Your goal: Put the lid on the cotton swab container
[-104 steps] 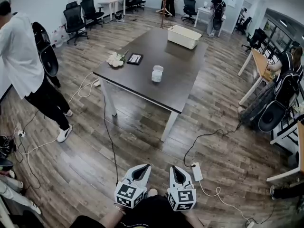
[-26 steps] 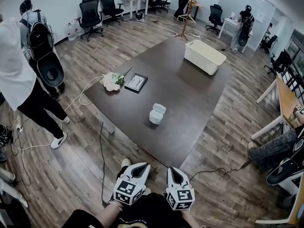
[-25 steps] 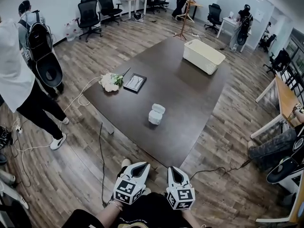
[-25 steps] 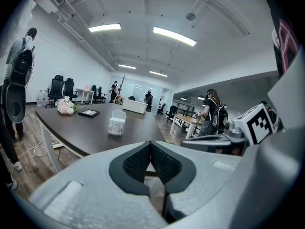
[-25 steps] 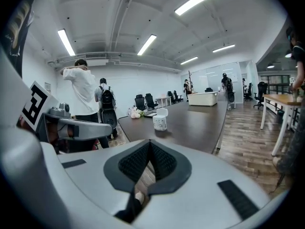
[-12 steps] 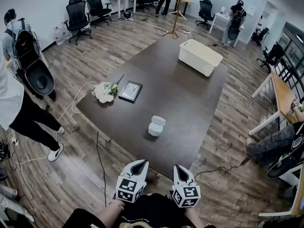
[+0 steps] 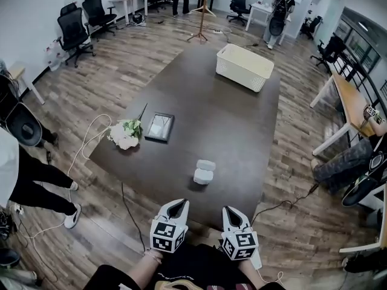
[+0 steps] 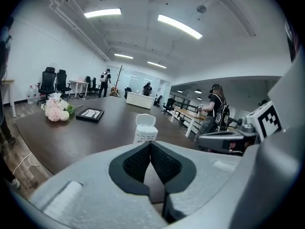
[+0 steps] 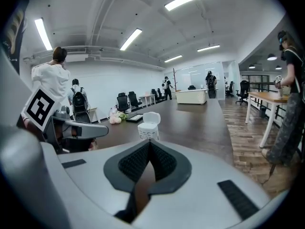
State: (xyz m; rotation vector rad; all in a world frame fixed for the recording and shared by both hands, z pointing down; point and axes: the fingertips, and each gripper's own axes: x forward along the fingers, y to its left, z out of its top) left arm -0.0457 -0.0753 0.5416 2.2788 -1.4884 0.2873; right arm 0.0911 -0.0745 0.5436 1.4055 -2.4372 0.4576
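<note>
Since both claws sit low at the near side of the scene, just short of the table edge, the step in hand looks like the approach and nothing has been touched yet. The left gripper (image 7: 177, 203) has its black ribbed pads pressed together with nothing between them. The right gripper (image 7: 228, 210) is likewise closed at the tips and empty.

The small white plastic cotton swab container (image 7: 202, 176) stands upright on the long dark brown table (image 7: 211, 110), near its near edge and just ahead of the two claws. Its white flip lid (image 7: 206, 165) is open, standing up on the far side of the body, apparently hinged there. Far off to the left lie a pale flower bunch (image 7: 124, 135) and a flat black tray (image 7: 159, 126), and a white woven basket (image 7: 244, 67) sits at the far end. All three are well apart from the work.

To do this well, I would first open one claw and take the body low down from the side, squeezing lightly. The tub looks light and would likely slide or tip on the smooth top. The other claw can stay closed, with its tip set behind the lid's upper edge. It should swing the lid towards the near side, then press at the near rim until it seats flat.
</note>
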